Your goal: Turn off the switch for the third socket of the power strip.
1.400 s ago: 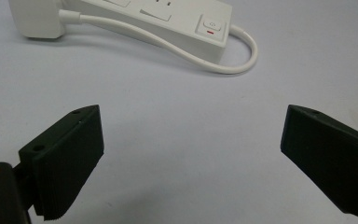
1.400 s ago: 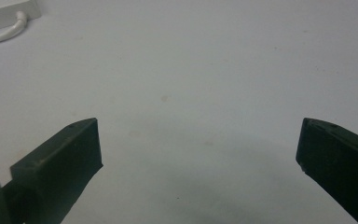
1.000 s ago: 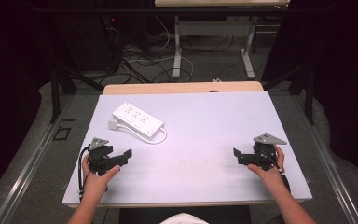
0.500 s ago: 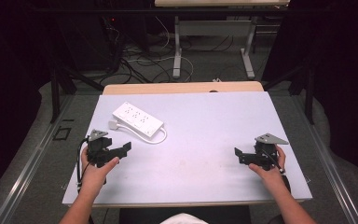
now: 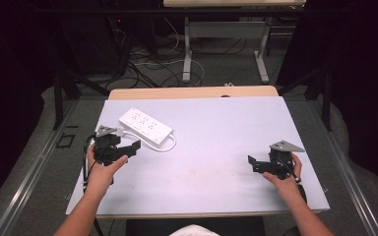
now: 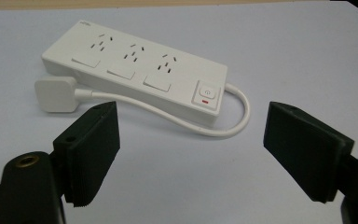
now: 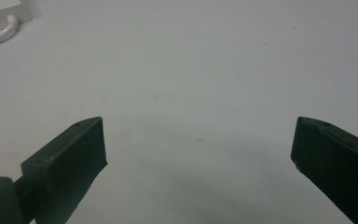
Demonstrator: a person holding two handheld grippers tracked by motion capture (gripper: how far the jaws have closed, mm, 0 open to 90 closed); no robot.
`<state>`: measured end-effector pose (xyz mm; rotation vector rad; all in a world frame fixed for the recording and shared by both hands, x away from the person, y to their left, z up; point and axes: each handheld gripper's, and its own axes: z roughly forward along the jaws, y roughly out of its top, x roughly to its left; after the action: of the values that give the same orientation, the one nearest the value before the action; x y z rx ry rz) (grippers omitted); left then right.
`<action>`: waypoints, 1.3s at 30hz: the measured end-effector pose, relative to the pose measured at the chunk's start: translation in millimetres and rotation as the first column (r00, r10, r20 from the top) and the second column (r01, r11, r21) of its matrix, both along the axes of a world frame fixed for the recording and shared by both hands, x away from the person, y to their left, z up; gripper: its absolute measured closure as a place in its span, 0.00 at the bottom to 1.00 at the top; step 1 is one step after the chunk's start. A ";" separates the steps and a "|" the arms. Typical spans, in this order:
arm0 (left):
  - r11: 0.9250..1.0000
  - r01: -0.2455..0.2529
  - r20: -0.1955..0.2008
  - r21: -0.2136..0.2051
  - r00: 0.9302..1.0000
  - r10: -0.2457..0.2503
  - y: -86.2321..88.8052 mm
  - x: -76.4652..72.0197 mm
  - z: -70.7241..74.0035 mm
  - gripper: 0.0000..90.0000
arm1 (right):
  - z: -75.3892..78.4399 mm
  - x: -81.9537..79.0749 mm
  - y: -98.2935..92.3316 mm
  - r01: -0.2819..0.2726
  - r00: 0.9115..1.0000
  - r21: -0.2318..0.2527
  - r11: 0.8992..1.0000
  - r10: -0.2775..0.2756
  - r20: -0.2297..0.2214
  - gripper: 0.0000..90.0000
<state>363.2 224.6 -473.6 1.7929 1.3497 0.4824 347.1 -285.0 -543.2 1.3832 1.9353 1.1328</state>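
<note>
On the left half of the table (image 5: 216, 172), a white power strip (image 5: 145, 125) lies flat and slanted, three sets of sockets facing up and a switch at the near end. Its short white cord (image 6: 235, 119) loops out from the switch end and runs back along the strip's near side to the square plug (image 6: 56, 94), which lies on the table right by the strip's other end.

The left gripper (image 5: 128, 149) is held just in front of the strip, pointing at it. Its jaws are spread pretty wide, though they've just been easing in a touch, and there's nothing between them. In the left gripper view the strip and cord sit beyond the two pads (image 6: 95, 149), not touching them as far as I can see.

The right gripper (image 5: 257, 164) is over on the right side of the table, well apart from the strip, held low over bare tabletop. Jaws wide open too, nothing pinched. In the right gripper view, a corner of the strip and a bit of cord peek in at the top left.
</note>
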 end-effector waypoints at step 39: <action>0.999 -0.021 0.024 0.050 1.000 0.020 -3.4 40.8 48.3 0.37 | -1.1 1.3 -2.9 0.016 1.000 0.009 1.000 -0.016 -0.012 0.05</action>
<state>404.0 221.1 -425.3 1.8099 1.3517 0.5515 348.4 -287.8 -544.3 1.4112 1.9266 1.1302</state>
